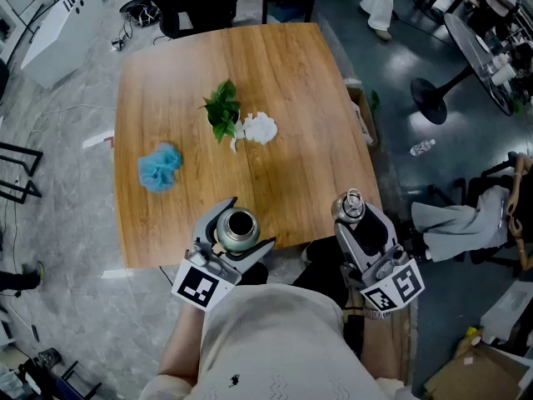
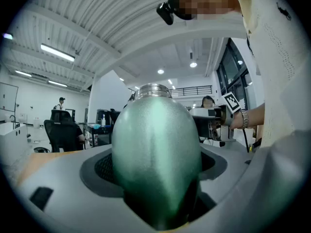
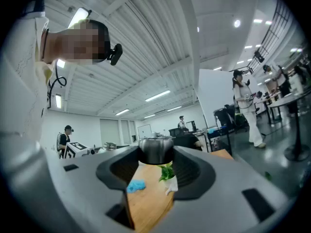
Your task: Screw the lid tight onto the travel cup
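Note:
The travel cup (image 1: 237, 232) is a green metal body with a bare steel mouth, standing upright with its mouth open to the top. My left gripper (image 1: 234, 222) is shut on it just past the table's near edge. In the left gripper view the cup (image 2: 155, 149) fills the space between the jaws. The steel lid (image 1: 350, 206) sits at the tips of my right gripper (image 1: 353, 212), which is shut on it. It hangs at the table's near right corner, apart from the cup. In the right gripper view the lid (image 3: 156, 150) sits between the jaw tips.
On the wooden table (image 1: 291, 98) lie a blue crumpled cloth (image 1: 159, 167), a green leafy sprig (image 1: 222, 108) and a white crumpled piece (image 1: 259, 127). Office chairs and people are in the room beyond. A water bottle (image 1: 422, 147) lies on the floor at right.

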Motion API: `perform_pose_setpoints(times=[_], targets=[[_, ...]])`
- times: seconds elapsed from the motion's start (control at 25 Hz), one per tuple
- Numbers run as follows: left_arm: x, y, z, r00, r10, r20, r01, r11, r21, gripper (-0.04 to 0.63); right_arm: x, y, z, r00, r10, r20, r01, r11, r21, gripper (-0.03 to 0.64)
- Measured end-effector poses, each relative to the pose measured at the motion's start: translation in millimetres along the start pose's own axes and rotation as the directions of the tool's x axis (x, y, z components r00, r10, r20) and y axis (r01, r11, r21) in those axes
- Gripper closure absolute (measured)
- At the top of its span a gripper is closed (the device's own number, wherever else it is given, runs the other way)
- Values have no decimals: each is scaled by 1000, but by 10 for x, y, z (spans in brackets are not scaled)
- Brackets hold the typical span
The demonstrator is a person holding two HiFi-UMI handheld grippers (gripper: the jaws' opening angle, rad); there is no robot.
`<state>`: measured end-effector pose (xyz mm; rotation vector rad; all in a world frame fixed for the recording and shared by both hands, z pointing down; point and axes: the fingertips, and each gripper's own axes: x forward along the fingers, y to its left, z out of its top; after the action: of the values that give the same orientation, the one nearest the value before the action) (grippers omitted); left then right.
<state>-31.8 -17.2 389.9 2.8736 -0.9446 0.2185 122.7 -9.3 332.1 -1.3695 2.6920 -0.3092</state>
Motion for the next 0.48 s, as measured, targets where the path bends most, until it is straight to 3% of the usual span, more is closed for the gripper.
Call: perform_pose_setpoints(times=[0.48], targets=[[27, -59, -15, 998, -55, 42, 54, 998, 11, 179, 6, 77, -21, 1000, -13, -25, 12, 999, -46, 393]])
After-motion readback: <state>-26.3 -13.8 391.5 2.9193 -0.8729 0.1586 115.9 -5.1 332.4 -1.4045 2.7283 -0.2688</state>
